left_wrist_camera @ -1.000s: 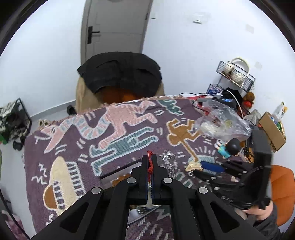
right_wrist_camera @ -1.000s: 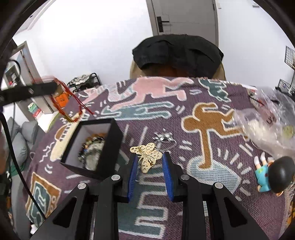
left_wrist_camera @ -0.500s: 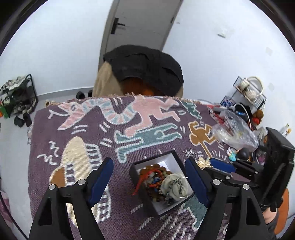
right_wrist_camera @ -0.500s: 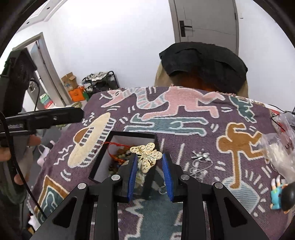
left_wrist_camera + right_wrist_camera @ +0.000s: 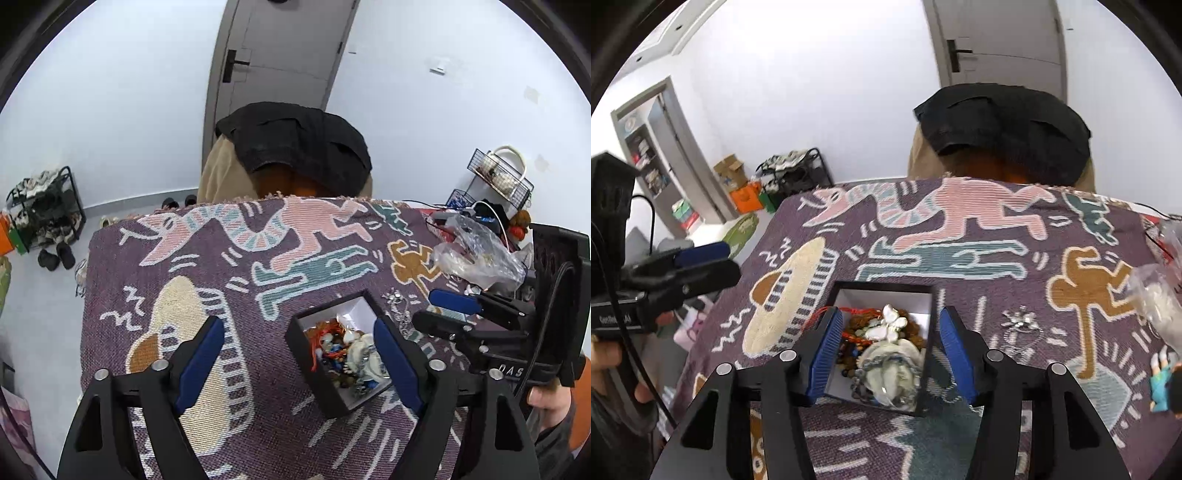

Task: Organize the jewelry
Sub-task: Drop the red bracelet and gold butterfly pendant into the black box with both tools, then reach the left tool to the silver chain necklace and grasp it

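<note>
A black jewelry box [image 5: 925, 295] with a white lining sits on the patterned cloth [image 5: 960, 229]; it also shows in the left wrist view [image 5: 295, 341]. It holds beads, a red cord, a pale shell piece and a butterfly brooch [image 5: 888, 326] on top. My right gripper [image 5: 888, 354] is open and empty, right above the box. My left gripper [image 5: 299, 354] is open and empty, a little left of the box. A silver piece [image 5: 1019, 321] lies on the cloth right of the box.
A clear plastic bag [image 5: 476, 254] with jewelry lies at the table's right. A small figurine [image 5: 1161, 380] stands near the right edge. A chair with a black garment [image 5: 295, 147] is behind the table. A shoe rack [image 5: 44, 210] stands on the floor at left.
My left gripper opened and let the red cord fall into the box. My right gripper moved left over the box, opened, and the gold butterfly brooch now lies in the box.
</note>
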Motion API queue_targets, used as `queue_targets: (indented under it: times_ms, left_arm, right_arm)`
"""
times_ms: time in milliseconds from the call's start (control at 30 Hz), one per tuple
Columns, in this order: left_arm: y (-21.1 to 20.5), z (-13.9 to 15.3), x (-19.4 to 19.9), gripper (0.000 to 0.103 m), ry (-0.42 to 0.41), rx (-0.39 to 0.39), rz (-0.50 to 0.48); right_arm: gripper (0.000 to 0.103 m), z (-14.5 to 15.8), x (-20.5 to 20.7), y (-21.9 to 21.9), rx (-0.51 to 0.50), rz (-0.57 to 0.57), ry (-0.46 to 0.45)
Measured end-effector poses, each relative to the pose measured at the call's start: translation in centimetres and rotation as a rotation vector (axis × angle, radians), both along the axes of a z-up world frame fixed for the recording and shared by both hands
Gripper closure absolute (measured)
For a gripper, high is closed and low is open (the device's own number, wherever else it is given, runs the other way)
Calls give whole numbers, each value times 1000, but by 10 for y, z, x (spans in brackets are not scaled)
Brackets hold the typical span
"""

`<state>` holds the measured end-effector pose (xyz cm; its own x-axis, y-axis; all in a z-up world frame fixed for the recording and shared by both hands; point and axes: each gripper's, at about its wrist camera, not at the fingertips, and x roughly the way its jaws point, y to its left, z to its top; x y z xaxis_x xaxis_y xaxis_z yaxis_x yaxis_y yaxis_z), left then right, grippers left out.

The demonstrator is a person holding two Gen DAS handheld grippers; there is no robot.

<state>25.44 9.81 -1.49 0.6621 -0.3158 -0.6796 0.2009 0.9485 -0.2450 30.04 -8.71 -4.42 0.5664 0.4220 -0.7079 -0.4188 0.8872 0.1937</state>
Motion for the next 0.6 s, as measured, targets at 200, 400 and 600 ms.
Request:
queue_targets:
  times_ms: [200, 400, 600]
  left_arm:
    - [-26, 11, 3, 13, -14, -15, -40]
    - [-67, 19, 3, 13, -42, 16, -110]
    - [-101, 19, 12, 13, -32, 55, -143]
  right_arm:
    - [48, 1, -5, -43, 24, -70, -1]
    - [48, -6, -4, -92, 80, -157, 25]
    - [48, -15, -6, -120, 104, -183, 38]
